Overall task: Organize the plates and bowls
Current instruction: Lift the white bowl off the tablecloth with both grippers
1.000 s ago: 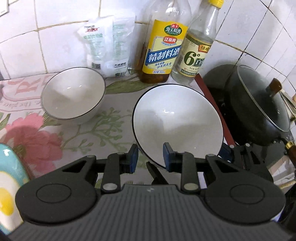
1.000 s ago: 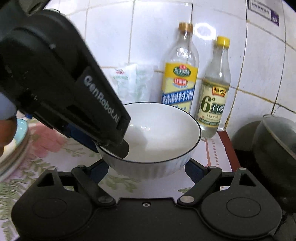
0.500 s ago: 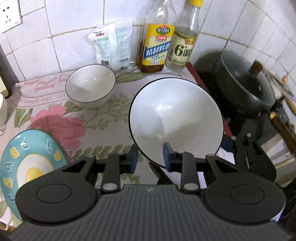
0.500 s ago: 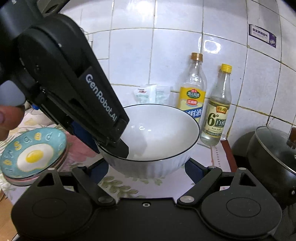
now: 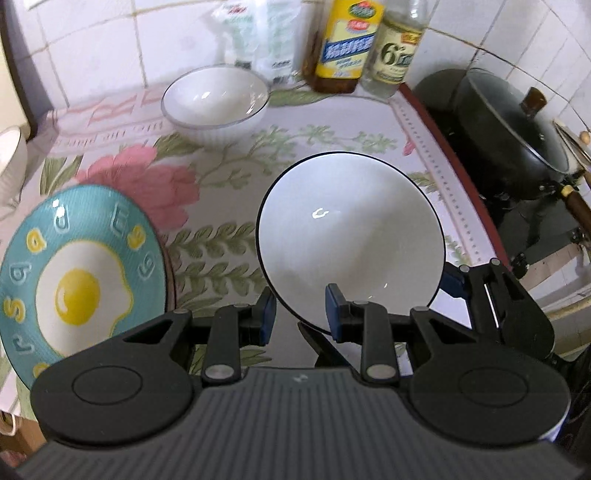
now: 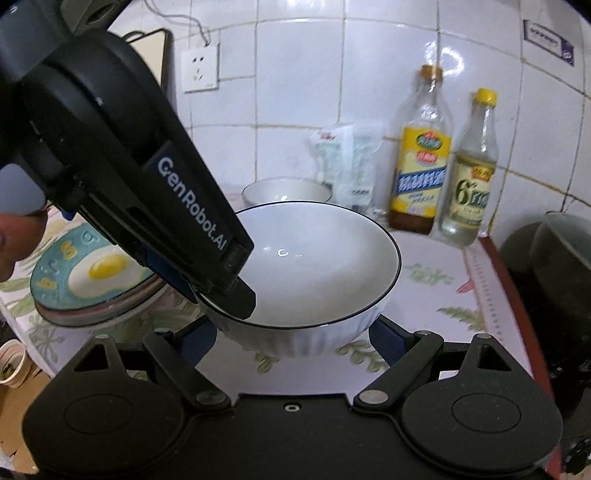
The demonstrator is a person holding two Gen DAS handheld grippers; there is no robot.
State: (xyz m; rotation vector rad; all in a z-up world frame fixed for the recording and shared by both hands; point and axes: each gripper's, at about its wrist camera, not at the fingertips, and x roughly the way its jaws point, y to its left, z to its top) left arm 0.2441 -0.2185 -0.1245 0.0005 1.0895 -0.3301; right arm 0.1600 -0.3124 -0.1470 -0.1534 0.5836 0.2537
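Note:
A large white bowl (image 5: 351, 229) with a black rim hangs just above the flowered tablecloth, gripped from two sides. My left gripper (image 5: 300, 317) is shut on its near rim, one finger inside and one outside; the right wrist view shows it pinching that rim (image 6: 225, 284). My right gripper (image 6: 295, 341) spans the bowl's ribbed body (image 6: 306, 332), jaws wide, blue pads against both sides. A smaller white bowl (image 5: 216, 99) stands near the back wall. To the left a teal plate (image 5: 77, 284) with a fried-egg picture tops a stack of plates (image 6: 99, 314).
Two bottles (image 5: 349, 40) and a plastic bag (image 5: 258, 33) line the tiled wall. A black pot with a glass lid (image 5: 509, 129) sits on the stove at right, past the table's red edge. Another white bowl (image 5: 11, 158) shows at far left. A paper cup (image 6: 11, 362) stands below the table.
Both grippers have drawn back from the wall with the large bowl between them. The bottles and small bowl look farther off, and the egg plate has come into view at left.

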